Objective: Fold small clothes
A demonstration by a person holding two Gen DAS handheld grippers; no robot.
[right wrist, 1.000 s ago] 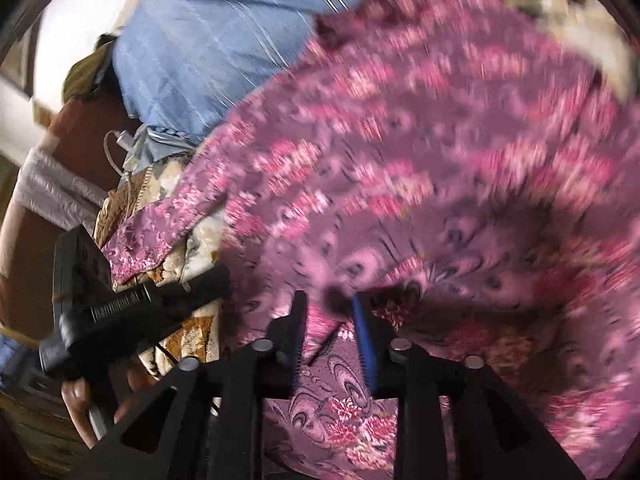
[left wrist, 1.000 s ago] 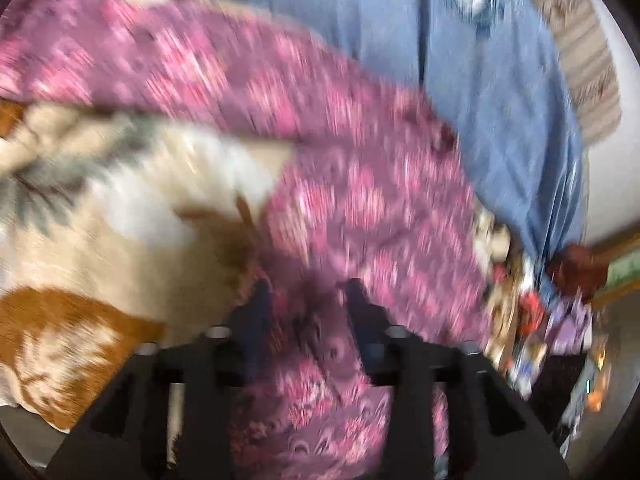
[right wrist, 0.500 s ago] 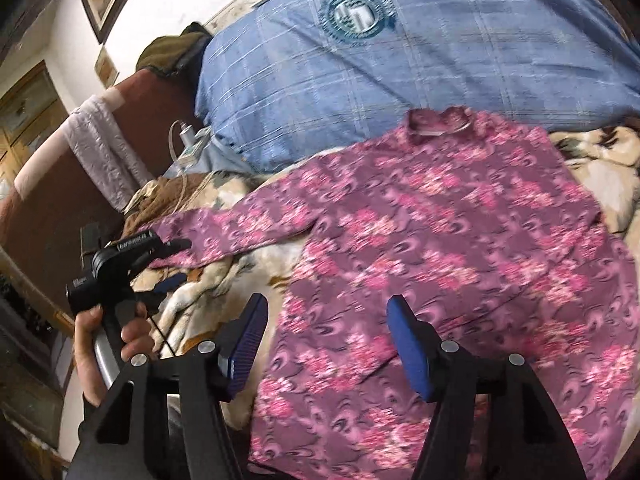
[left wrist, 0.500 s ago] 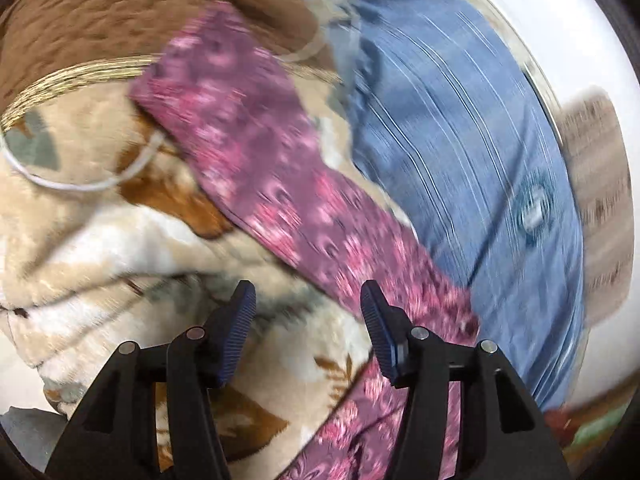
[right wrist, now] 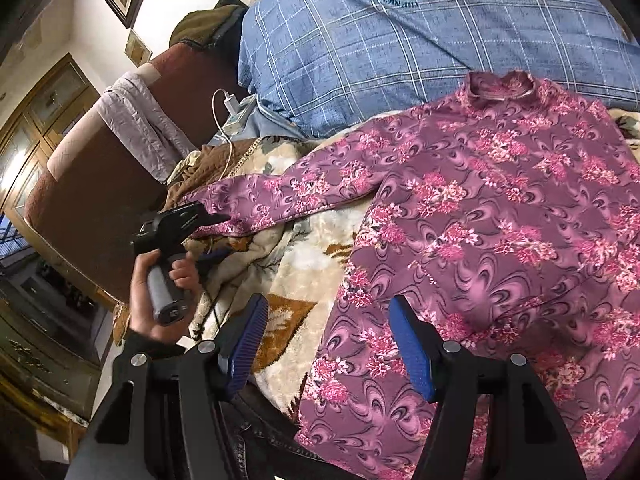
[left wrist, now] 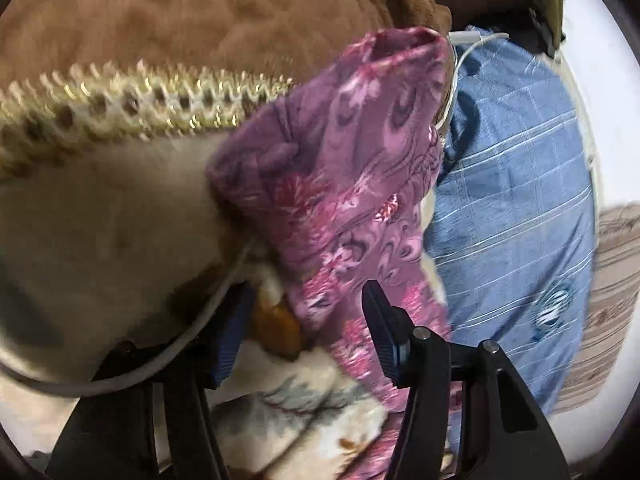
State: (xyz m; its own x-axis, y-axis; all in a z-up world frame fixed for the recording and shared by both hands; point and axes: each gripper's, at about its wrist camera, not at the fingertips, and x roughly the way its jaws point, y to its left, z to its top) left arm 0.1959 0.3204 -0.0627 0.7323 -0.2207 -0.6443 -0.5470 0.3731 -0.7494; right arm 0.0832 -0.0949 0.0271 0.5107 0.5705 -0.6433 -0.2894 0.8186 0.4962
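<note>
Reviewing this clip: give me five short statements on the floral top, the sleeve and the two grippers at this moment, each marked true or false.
1. The purple floral top lies spread out on the beige blanket. True.
2. The right gripper is clamped on the top's hem. False: its jaws are wide apart and hold nothing.
3. The left gripper is open at the sleeve. True: the sleeve end runs between its fingers, not yet pinched.
4. The sleeve is already folded across the chest. False: it extends straight out to the side.
5. The top's collar points toward the blue checked pillow. True.
</note>
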